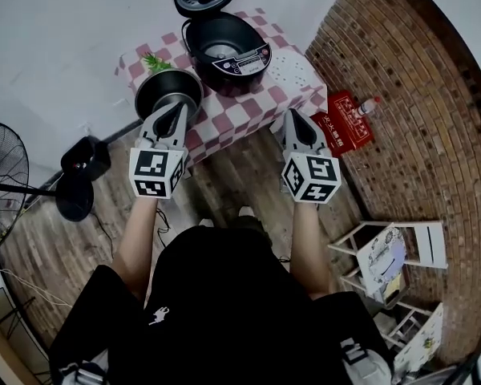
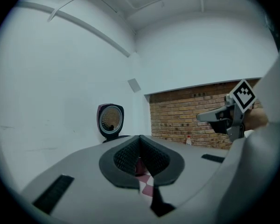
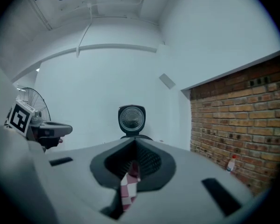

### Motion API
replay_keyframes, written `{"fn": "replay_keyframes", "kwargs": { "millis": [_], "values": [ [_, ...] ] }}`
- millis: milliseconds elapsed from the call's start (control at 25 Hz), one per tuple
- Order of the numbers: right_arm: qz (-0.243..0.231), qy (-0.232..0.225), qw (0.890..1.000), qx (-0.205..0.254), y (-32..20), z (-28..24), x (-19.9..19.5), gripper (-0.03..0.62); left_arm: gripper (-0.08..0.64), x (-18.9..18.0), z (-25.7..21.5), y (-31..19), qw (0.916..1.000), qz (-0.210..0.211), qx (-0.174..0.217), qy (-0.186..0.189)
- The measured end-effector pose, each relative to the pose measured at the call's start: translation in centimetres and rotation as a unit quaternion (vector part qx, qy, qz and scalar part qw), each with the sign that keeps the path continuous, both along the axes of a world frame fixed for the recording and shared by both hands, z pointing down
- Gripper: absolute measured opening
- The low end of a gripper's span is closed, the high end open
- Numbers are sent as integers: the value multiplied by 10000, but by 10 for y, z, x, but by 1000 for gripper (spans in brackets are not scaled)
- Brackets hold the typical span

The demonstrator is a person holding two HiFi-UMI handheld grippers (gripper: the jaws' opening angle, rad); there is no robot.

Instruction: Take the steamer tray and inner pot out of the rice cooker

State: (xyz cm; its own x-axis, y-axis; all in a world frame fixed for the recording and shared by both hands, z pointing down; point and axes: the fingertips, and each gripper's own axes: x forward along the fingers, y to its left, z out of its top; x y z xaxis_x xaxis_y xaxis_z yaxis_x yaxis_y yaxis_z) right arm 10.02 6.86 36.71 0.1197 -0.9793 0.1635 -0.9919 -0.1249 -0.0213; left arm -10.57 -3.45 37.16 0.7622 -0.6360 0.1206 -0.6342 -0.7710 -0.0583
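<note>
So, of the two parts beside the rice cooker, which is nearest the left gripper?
The dark inner pot, just beyond the left gripper; the white steamer tray lies right of the rice cooker.

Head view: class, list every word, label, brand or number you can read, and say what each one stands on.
Nothing here can be read for certain.
Red package on the floor: gold characters, too blurred to read.
Rice cooker control panel: markings too small to read.
Person's black shirt: small white logo, no words.
</note>
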Motion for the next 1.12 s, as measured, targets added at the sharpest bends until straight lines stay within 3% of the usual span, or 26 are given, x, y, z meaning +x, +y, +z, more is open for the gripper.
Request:
{"fn": "replay_keyframes", "kwargs": {
  "millis": [360,1120],
  "values": [
    [195,54,9998,30,13,-9,-14,3,3,-10,-4,5,9998,198,14,61],
    [161,153,9998,19,13,-11,-33,3,3,-27,0,5,9998,197,51,0]
  ]
}}
